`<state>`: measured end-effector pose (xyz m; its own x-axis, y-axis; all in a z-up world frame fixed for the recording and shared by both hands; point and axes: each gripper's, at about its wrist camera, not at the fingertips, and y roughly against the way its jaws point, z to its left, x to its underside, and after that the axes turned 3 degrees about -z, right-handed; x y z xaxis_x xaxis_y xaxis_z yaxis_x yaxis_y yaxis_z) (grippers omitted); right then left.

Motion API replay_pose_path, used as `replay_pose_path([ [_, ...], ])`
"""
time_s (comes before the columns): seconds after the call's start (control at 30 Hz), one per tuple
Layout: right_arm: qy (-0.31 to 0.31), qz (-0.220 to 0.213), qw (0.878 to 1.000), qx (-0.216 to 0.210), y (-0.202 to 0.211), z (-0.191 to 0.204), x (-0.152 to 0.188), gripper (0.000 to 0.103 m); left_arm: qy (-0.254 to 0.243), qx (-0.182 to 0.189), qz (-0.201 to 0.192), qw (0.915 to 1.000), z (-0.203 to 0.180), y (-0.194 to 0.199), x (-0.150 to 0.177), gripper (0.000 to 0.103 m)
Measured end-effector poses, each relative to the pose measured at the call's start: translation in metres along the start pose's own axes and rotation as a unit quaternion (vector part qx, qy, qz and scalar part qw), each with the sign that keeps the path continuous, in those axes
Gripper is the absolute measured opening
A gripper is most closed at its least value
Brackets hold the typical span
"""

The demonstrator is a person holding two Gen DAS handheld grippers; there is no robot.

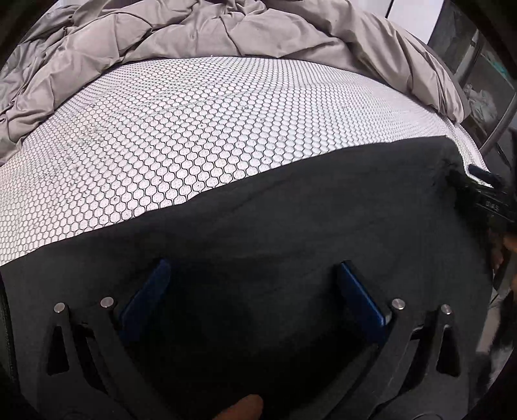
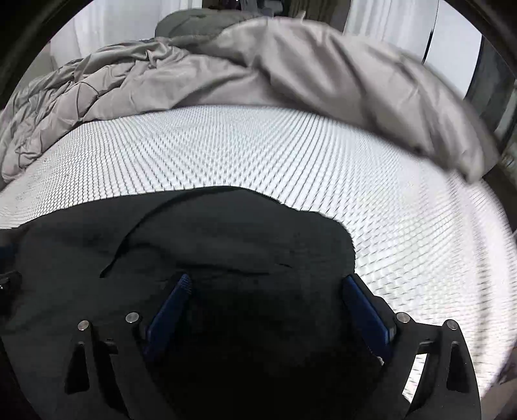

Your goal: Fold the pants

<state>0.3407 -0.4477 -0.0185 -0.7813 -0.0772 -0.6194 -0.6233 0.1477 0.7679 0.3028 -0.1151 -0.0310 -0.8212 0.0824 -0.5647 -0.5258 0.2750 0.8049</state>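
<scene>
Nearest my left camera, at the bottom edge of the frame, the tip of my own finger (image 1: 247, 407) shows under my left gripper (image 1: 255, 274). Its two blue pads (image 1: 147, 302) stand wide apart above the black pants (image 1: 274, 226), with nothing pinched between them. The pants fill the lower half of that frame, lying flat on the honeycomb-patterned mattress (image 1: 194, 129), their far edge running straight from lower left up to the right. At the right edge, my right gripper (image 1: 484, 197) sits by the pants' corner. In the right wrist view, its pads (image 2: 171, 307) are also spread wide over the dark cloth, holding nothing. A grey comforter (image 1: 161, 29) is bunched across the top of both frames. The right view is blurred.
</scene>
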Motion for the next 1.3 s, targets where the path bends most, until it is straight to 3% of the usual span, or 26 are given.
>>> replay_pose_path([
  [0.07,0.009,-0.030,0.999,0.024,0.025,0.007,-0.007,0.096,0.015,0.023,-0.015,0.9995,0.000,0.008,-0.005,0.102],
  [0.13,0.000,-0.064,0.998,0.019,0.048,0.016,-0.012,0.096,0.016,0.016,-0.014,0.9996,0.000,0.004,-0.014,0.102],
  [0.23,0.010,-0.063,0.995,-0.078,0.049,0.053,-0.027,0.095,0.023,0.005,0.005,0.9997,0.003,-0.017,-0.017,0.102],
  [0.33,0.067,-0.023,0.991,-0.111,0.023,0.093,-0.026,0.090,0.001,-0.005,-0.007,1.0000,0.000,-0.019,-0.013,0.102],
  [0.43,0.095,0.030,0.993,-0.068,-0.019,0.097,-0.016,0.083,0.002,0.005,-0.009,0.9999,0.001,-0.019,-0.011,0.102],
  [0.57,0.025,0.026,0.999,0.025,-0.025,0.039,-0.020,0.078,0.001,0.007,-0.011,0.9999,-0.002,-0.017,-0.007,0.102],
  [0.6,0.009,0.028,0.999,0.025,-0.027,0.027,-0.019,0.072,-0.002,0.002,-0.009,1.0000,-0.003,-0.018,-0.007,0.102],
  [0.73,0.027,0.008,0.999,0.033,-0.009,0.037,-0.019,0.072,-0.001,-0.007,-0.018,0.9998,-0.005,-0.013,-0.010,0.102],
  [0.83,0.043,-0.041,0.998,-0.013,0.036,0.059,-0.015,0.076,-0.002,0.019,-0.034,0.9992,-0.016,-0.006,-0.014,0.102],
  [0.9,0.083,-0.056,0.993,-0.060,0.051,0.082,-0.017,0.084,0.003,0.013,-0.017,0.9998,-0.018,-0.014,-0.011,0.102],
  [1.0,0.103,-0.029,0.984,-0.141,0.044,0.110,-0.015,0.084,0.006,0.010,-0.014,0.9998,-0.008,-0.015,-0.007,0.102],
  [1.07,0.119,-0.009,0.980,-0.158,0.030,0.126,-0.010,0.084,0.001,-0.018,-0.008,0.9998,0.003,-0.010,-0.006,0.102],
  [1.17,0.178,0.026,0.979,-0.091,0.002,0.144,0.005,0.087,0.020,-0.055,-0.003,0.9983,0.034,-0.003,0.000,0.102],
  [1.3,0.139,0.031,0.986,-0.087,-0.004,0.125,0.002,0.093,0.047,-0.100,-0.006,0.9939,0.087,0.006,0.002,0.102],
])
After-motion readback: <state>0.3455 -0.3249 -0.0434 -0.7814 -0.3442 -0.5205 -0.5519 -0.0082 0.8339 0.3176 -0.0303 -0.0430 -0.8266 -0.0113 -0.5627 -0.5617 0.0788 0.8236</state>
